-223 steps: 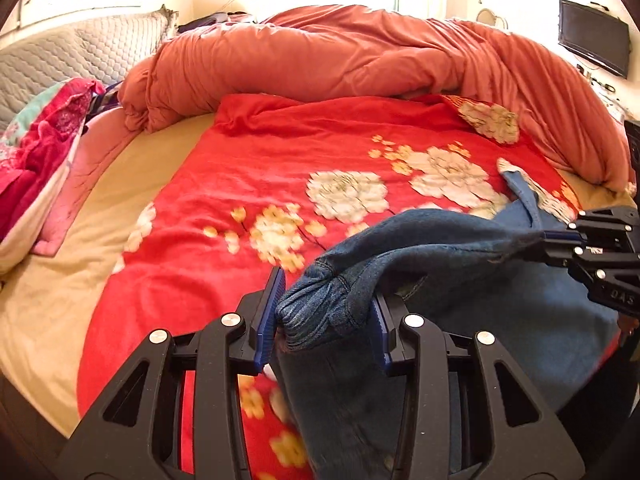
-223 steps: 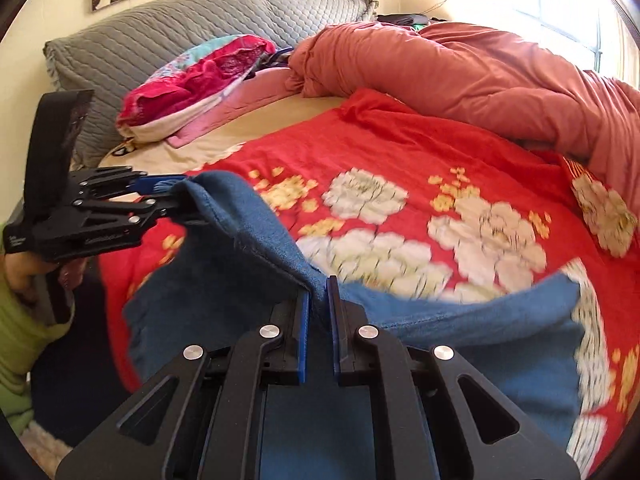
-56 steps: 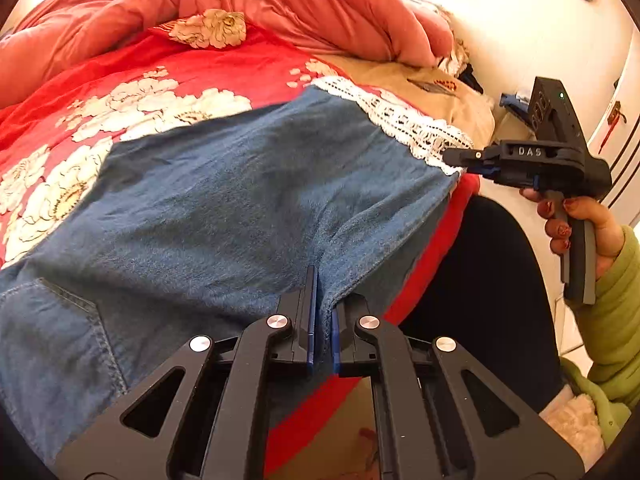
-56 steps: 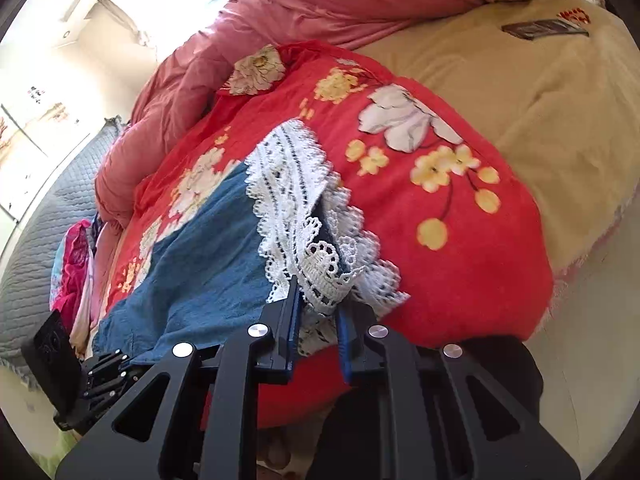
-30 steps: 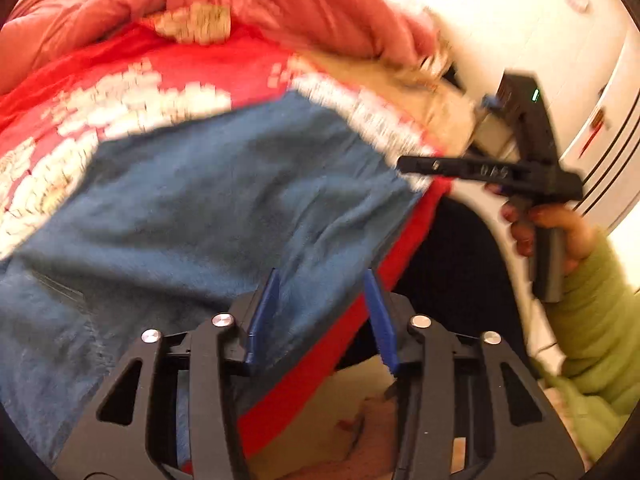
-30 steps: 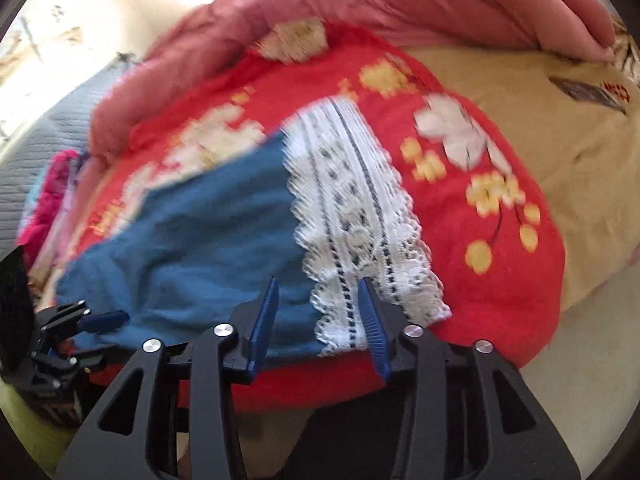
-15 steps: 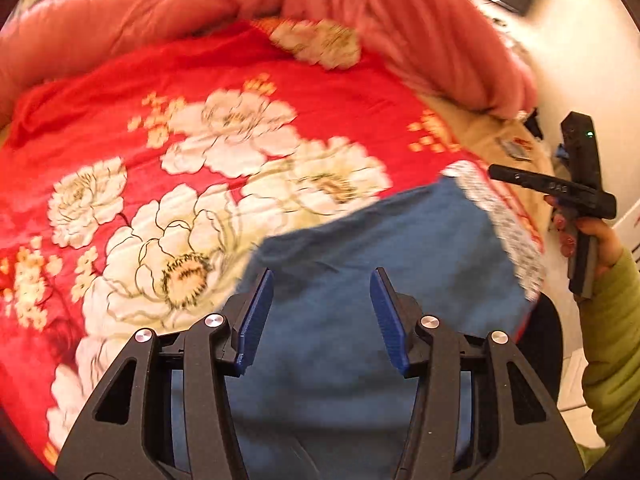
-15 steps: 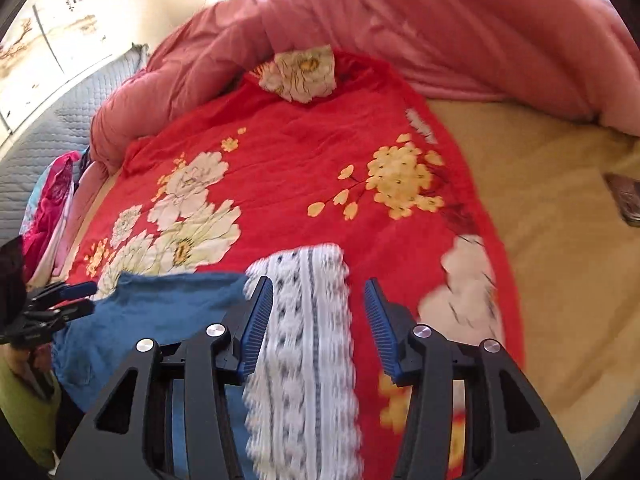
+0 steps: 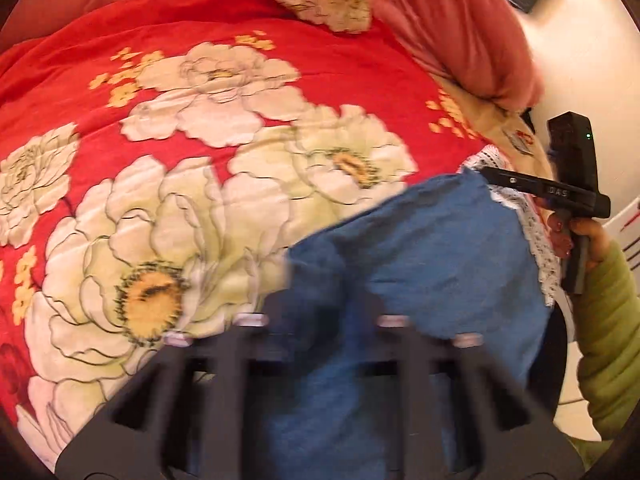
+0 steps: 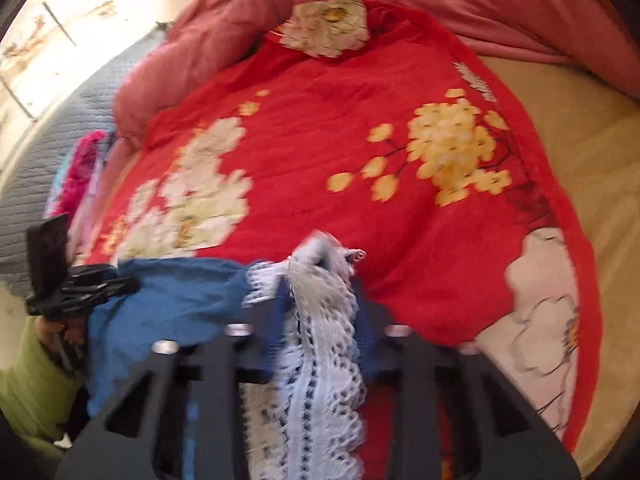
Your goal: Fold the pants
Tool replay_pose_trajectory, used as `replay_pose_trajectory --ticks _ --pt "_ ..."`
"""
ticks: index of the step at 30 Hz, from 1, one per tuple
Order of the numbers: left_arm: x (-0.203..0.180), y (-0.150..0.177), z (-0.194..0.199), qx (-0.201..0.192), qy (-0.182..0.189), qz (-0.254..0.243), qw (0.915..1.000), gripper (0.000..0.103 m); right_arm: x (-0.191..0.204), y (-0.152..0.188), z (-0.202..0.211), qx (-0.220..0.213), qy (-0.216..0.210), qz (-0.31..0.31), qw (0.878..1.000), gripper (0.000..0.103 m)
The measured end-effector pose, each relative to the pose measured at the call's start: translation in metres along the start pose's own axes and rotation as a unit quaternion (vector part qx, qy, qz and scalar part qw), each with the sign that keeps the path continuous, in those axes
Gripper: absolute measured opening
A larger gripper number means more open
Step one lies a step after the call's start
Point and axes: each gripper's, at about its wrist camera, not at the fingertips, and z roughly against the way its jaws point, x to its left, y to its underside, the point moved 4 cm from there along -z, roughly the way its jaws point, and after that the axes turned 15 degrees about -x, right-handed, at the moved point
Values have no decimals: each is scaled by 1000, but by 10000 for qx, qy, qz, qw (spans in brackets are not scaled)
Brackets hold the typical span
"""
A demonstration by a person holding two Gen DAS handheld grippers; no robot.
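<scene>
Nearest the lens, the left hand-held gripper [image 9: 320, 320] has just been closing and now pinches a raised ridge of denim at one end of the pants [image 9: 440, 264]; its fingers are blurred, but cloth bunches up between them. The right hand-held gripper [image 10: 316, 316] has likewise just been closing, and its jaws clamp the white lace hem [image 10: 320, 360] at the pants' other end. The pants lie folded at the near edge of the bed, on the red quilt [image 9: 200, 80]. To fold well from here, I would judge that both grips should be checked for catching every layer, then lifted together at an even height and carried over towards the far flowers, so the edges meet squarely. Pulling unevenly could skew the fold or drag the quilt. Farther back, the pink duvet [image 10: 480, 4] is heaped well clear.
</scene>
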Motion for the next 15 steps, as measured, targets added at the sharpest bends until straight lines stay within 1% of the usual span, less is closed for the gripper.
replay_pose_trajectory --ticks 2,3,4,6,8,10,12,15 --pt "-6 -5 9 -159 -49 -100 9998 6 10 -2 10 -204 -108 113 9997 17" --pt "-6 -11 17 -326 -81 -110 9994 6 15 -5 17 -348 -195 159 9991 17" --pt "-7 -16 23 -456 -132 -129 9988 6 21 -13 26 -545 -259 222 9979 17" --pt "-5 -28 34 -737 -243 -90 9969 5 30 -27 35 -780 -302 391 9957 17" --pt "-2 -40 39 -987 -276 14 9947 4 36 -44 37 -974 -330 653 9926 17" --pt "2 -44 32 -1002 -401 25 9942 4 35 -53 26 -866 -204 734 9933 17" --pt "5 -38 18 -857 -534 26 9949 4 31 -56 2 -617 83 941 9936 17" --pt "15 -24 -5 -541 -699 90 9960 4 15 -41 -37 -23 481 1063 9932 18"
